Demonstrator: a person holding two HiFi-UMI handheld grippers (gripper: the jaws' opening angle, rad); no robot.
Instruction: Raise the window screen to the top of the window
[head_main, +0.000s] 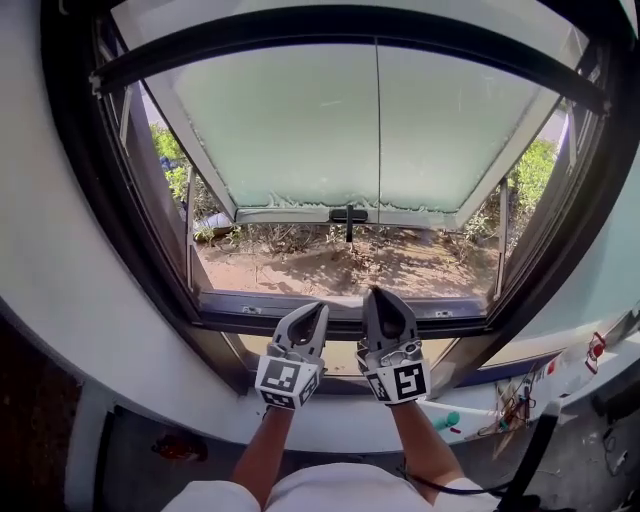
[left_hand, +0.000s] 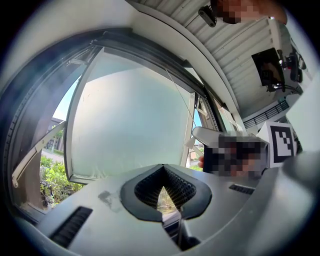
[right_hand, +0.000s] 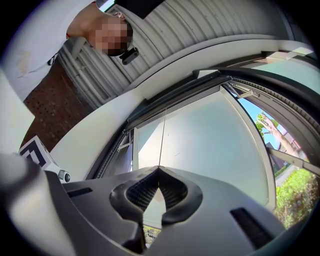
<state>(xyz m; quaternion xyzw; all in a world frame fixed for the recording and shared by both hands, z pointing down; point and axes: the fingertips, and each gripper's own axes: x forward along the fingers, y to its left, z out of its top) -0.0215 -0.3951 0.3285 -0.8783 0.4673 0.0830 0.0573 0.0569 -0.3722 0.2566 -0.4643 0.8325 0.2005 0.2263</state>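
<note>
In the head view a dark horizontal screen bar (head_main: 250, 308) spans the black window frame (head_main: 110, 200), a little above the sill, with a strip of daylight under it. My left gripper (head_main: 318, 308) and right gripper (head_main: 378, 293) stand side by side with their tips up against the middle of that bar. Both are shut, and I see nothing between the jaws. The left gripper view shows the left gripper (left_hand: 162, 166) with its tips meeting. The right gripper view shows the right gripper (right_hand: 159, 168) likewise, pointing up at the pane.
Beyond the frame a frosted sash (head_main: 330, 130) is swung outward, with a dark handle (head_main: 348, 215) on its lower edge. Soil and bushes lie outside. A white wall (head_main: 330, 425) runs below the sill, with loose cables (head_main: 515, 410) at the right.
</note>
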